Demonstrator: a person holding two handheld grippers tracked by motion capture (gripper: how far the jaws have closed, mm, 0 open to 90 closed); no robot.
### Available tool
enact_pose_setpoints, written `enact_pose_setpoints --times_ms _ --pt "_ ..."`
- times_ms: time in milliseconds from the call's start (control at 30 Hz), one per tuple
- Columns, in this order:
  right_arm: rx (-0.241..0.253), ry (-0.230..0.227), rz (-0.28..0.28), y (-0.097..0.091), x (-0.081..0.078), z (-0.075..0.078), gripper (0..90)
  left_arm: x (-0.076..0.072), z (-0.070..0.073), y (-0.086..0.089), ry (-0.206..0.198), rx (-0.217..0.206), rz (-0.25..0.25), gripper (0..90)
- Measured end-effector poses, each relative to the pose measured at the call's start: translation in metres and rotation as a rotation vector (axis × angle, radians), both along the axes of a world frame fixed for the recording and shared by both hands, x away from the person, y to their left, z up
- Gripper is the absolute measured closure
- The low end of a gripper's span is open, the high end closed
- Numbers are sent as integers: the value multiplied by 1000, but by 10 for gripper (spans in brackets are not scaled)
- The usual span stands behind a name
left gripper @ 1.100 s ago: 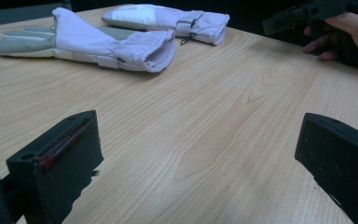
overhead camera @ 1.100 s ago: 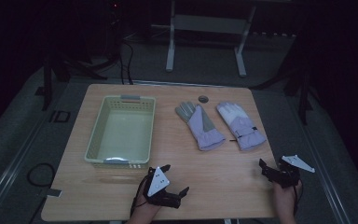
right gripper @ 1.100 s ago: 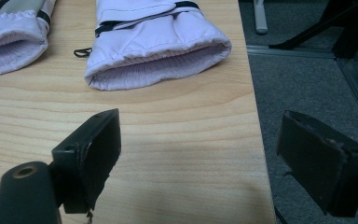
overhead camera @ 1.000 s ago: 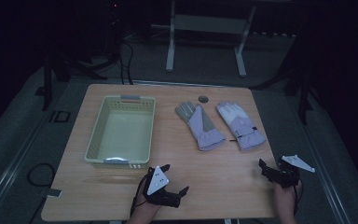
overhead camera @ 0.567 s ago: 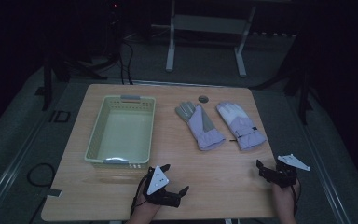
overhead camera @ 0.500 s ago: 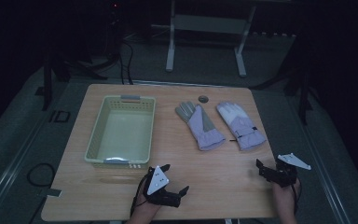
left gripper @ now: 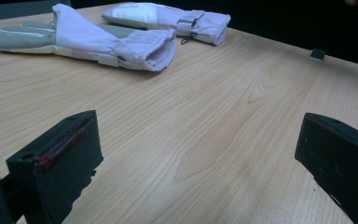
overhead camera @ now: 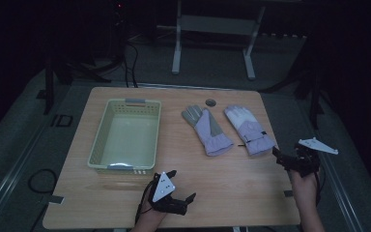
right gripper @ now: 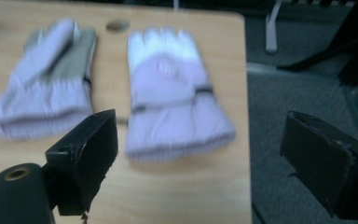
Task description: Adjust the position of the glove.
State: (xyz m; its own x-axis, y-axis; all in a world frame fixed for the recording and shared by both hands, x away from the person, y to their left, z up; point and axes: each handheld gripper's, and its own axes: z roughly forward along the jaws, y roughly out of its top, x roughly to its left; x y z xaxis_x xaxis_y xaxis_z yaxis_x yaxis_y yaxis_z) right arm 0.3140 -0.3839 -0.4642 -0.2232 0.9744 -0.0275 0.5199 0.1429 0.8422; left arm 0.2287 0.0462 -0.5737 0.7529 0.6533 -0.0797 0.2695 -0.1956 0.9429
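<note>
2 gloves: padded lilac fabric, ribbed cuffs, flat on woodgrain table.

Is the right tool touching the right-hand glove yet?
Apart. The high view shows bare table between the right tool and the right-hand glove; in the right gripper view its open jaws stand short of the cuff.

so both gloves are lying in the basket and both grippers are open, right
Not quite. The high view shows the two gloves lying on the table, to the right of the basket, not in it. Both the left gripper and right gripper are open.
</note>
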Motion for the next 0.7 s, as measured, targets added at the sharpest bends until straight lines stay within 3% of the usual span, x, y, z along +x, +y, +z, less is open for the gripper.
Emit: enact_pose_setpoints --times_ms 300,367,533,633,700 --pt "-26 -95 12 12 14 49 122 0 0 0 1 -2 -2 6" --pt "2 -56 52 16 20 56 140 0 0 0 -1 -1 -3 6" --pt "-22 -81 80 35 29 71 154 0 0 0 1 -1 -4 6" --pt "6 -58 133 48 39 78 120 0 0 0 0 -1 -5 6" --pt "28 -71 159 59 44 82 116 0 0 0 -1 0 -6 6"
